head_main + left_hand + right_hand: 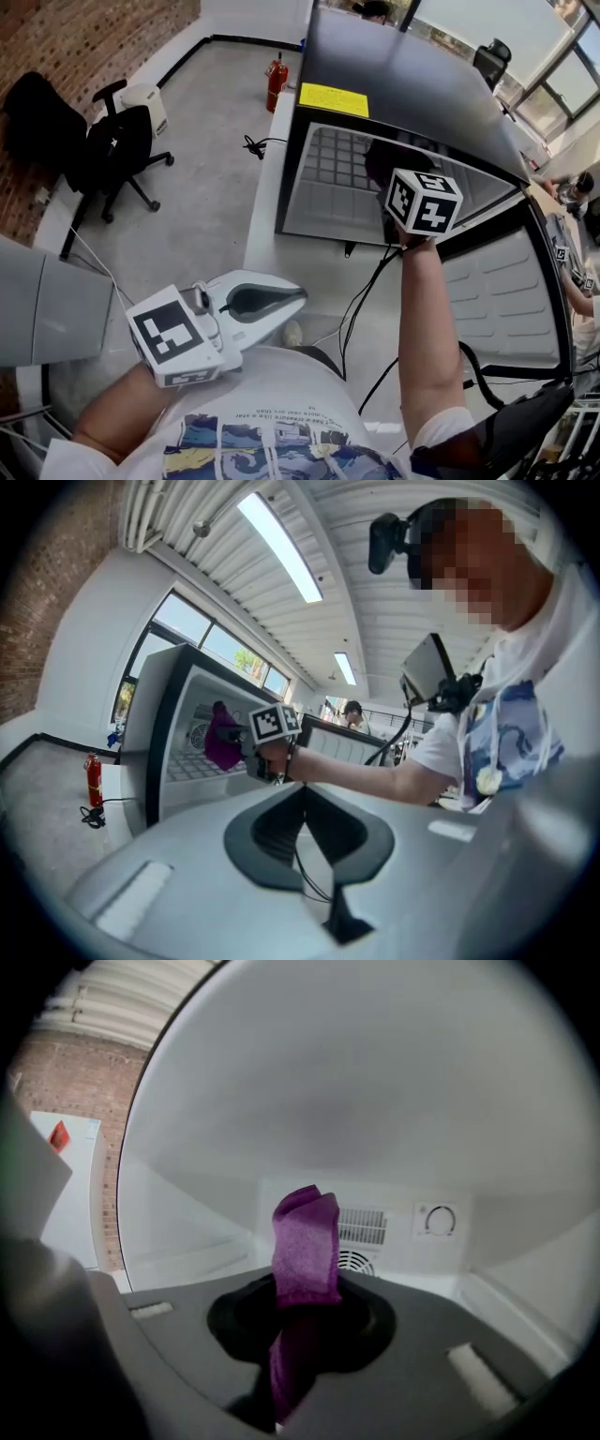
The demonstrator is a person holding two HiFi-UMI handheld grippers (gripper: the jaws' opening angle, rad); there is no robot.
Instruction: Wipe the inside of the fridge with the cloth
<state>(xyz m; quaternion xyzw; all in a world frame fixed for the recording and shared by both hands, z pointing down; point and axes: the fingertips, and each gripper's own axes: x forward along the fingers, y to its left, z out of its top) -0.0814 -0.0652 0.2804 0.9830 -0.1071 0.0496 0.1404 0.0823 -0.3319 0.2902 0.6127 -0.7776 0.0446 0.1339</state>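
Cloth is standing up from the right gripper, pinched in its jaws, inside the fridge, short of its back wall (vent just behind). Outside, the left gripper is idling, jaws together on nothing. A hard wipe is likely risking the floppy cloth slipping free.

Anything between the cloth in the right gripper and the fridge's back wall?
Nothing. In the right gripper view the purple cloth faces the fridge's back wall across bare air; vent and dial sit on that wall.
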